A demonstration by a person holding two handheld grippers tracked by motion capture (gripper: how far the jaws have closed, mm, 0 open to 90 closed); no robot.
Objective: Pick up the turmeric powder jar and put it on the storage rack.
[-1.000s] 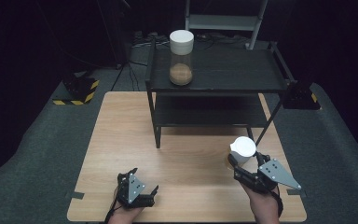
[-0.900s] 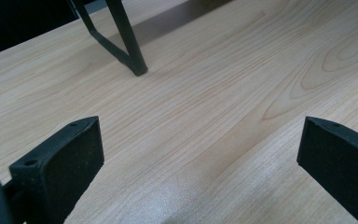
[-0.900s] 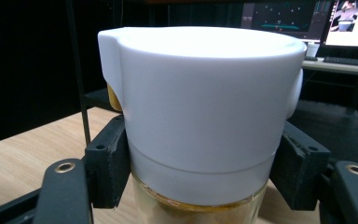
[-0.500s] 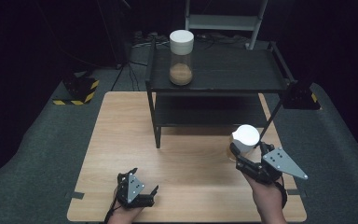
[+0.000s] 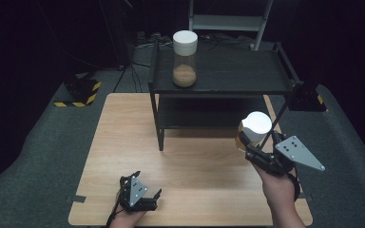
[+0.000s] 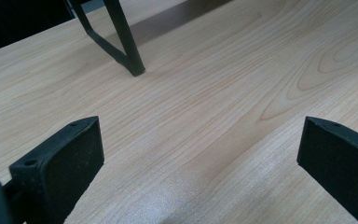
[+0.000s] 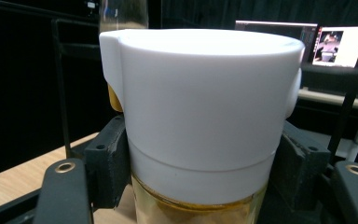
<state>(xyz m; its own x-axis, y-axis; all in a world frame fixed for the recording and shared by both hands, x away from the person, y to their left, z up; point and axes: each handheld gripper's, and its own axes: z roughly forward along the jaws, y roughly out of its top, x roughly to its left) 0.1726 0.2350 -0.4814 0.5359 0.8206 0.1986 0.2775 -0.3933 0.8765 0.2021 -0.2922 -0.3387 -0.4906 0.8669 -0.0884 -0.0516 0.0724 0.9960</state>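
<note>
White-lidded jar (image 5: 253, 129) with yellowish contents, clamped between the jaws of the right gripper (image 5: 259, 154) just below the lid, upright and clear of the wooden table (image 5: 123, 137) — seen in the high view in front of the right end of the black shelf rack (image 5: 228, 76), over the table's right side. In the right gripper view, lid (image 7: 200, 107) broad and white with a small tab at either side, amber glass (image 7: 191, 212) under its lower edge, black pads (image 7: 107, 163) pressed against the jar on both sides. Grey three-cornered plate (image 5: 297, 153) on top of the right gripper, person's hand (image 5: 278, 187) behind it. Second jar (image 5: 185, 58) with a like white lid and a brown layer at its bottom, upright on the rack's top shelf toward the left end, well apart from the held one. Left gripper (image 5: 140, 194) low at the table's near edge, left of centre, jaws spread wide with nothing between them — bare wood grain and one rack leg (image 6: 123, 39) ahead in the left gripper view. Black-and-yellow striped block (image 5: 81, 90) on the grey floor beyond the table's far left corner.
</note>
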